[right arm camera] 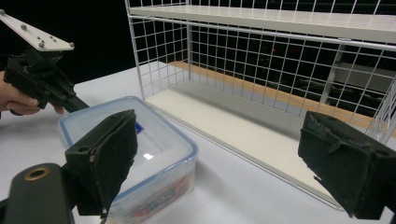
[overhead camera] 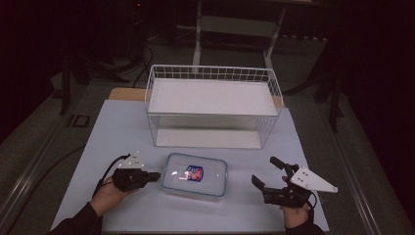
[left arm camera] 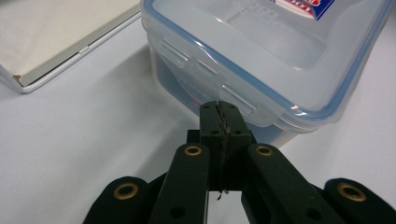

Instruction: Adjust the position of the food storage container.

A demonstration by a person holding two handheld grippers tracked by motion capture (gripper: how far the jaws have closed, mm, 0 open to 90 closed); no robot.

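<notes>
You press the shut, empty left gripper (left arm camera: 219,106) against the box (overhead camera: 195,175) latch (left arm camera: 232,99); next, steady it with the wide-open right gripper (overhead camera: 268,172).

My dim workroom

Beyond my pale table (overhead camera: 122,127), a white-legged bench (overhead camera: 198,34) stands top centre; cables (overhead camera: 142,63) cross grey floor upper left.

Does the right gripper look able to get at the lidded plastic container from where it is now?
Probably yes. The right gripper stands open beside the container, with bare table between them. The left gripper, shut, is at the opposite end, out of the way.
</notes>
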